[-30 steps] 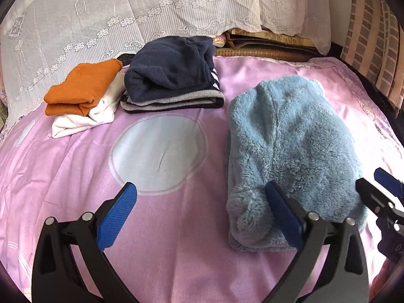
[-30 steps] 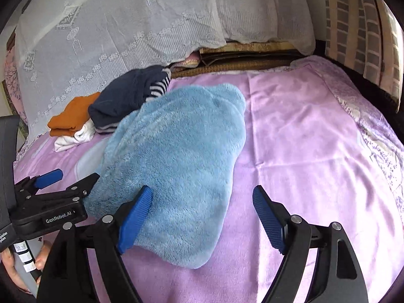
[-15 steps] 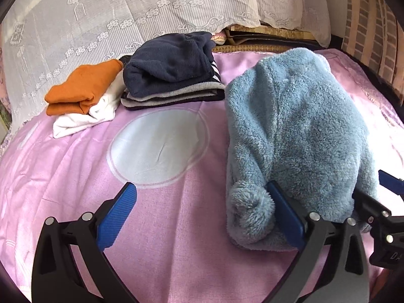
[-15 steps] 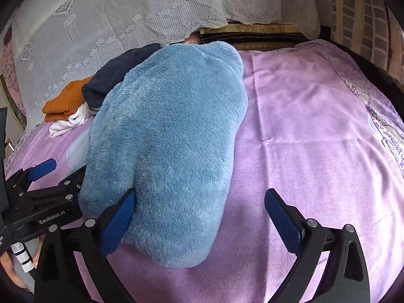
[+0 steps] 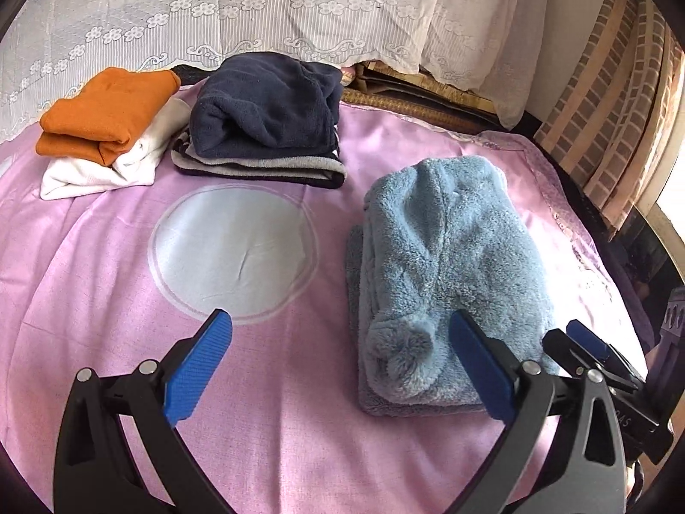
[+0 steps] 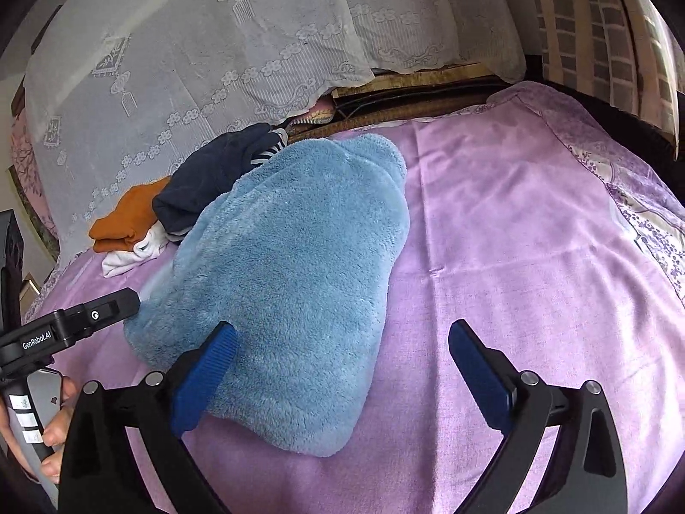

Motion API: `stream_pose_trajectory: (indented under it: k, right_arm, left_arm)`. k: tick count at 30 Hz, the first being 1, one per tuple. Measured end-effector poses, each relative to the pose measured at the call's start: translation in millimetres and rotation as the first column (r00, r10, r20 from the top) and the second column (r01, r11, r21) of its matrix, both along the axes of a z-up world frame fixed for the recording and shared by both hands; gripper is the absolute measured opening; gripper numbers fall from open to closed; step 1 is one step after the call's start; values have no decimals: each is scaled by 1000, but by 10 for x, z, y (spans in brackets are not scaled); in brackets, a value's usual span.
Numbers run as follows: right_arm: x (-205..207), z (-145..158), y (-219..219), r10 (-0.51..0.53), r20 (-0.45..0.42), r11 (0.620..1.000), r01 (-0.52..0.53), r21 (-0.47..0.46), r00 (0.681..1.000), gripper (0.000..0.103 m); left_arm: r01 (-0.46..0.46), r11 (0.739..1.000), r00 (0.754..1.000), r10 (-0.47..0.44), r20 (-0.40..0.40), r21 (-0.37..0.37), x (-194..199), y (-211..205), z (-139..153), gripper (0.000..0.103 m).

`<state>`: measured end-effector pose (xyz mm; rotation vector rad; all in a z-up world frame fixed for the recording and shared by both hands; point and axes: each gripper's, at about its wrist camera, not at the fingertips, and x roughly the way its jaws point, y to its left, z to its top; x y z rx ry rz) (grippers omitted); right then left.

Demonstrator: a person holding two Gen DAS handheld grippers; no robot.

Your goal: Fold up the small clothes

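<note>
A: Fleecy light-blue folded garment (image 5: 449, 274) lies on the pink bedsheet (image 5: 274, 428), both tools gaping, empty.

B: Right tool (image 6: 338, 368) just released. Square edges, then stack beside the navy fleece pile (image 5: 265, 103).

Bedspread (image 5: 299, 449) bare near front edge and across pale circle (image 5: 233, 252). Right half blocked by blue fleece bundle (image 5: 449, 282). Far-left corner blocked: orange-white stack (image 5: 107, 124), navy stack (image 5: 265, 111). Lace curtain (image 5: 257, 8) closes far edge.
</note>
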<state>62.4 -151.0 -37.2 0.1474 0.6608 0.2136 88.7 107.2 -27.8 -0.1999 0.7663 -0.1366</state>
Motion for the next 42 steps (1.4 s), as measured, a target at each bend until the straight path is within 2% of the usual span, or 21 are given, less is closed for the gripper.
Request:
stream_pose_trajectory:
  k: [9,23,29,32,36,39,42]
  right_arm:
    - [-25,47,-113,-22,17,998,20,68,1000,99]
    - [-9,42,-146,-6,-1,993,6,114,1000,99]
    - [209,31,-207,16,-61,979,-3,203,998,99]
    - [324,-8,-241,9,-94,975,12,224,996,99]
    - [438,-152,-304,21,-154,958,24,285,988,99]
    - [531,-251,-336,58,-200,926,22,378,978,99]
    - [639,-328,-339,87,-229,899,23,438,970,99]
  left_arm:
    - [19,985,999,-24,31,169,-88,-345,-6,99]
    - [44,985,999,-48,24,165,-39,-365,33,99]
    - [94,994,994,-90,-56,63,284,-297,54,99]
    - [99,994,991,-95,-94,38,416,-305,-47,99]
    - [125,990,983,-132,-129,-58,487,-248,-227,99]
    - [147,967,967,-185,-175,-209,620,-141,-392,99]
    - [140,912,944,-240,-225,-385,760,-13,-575,99]
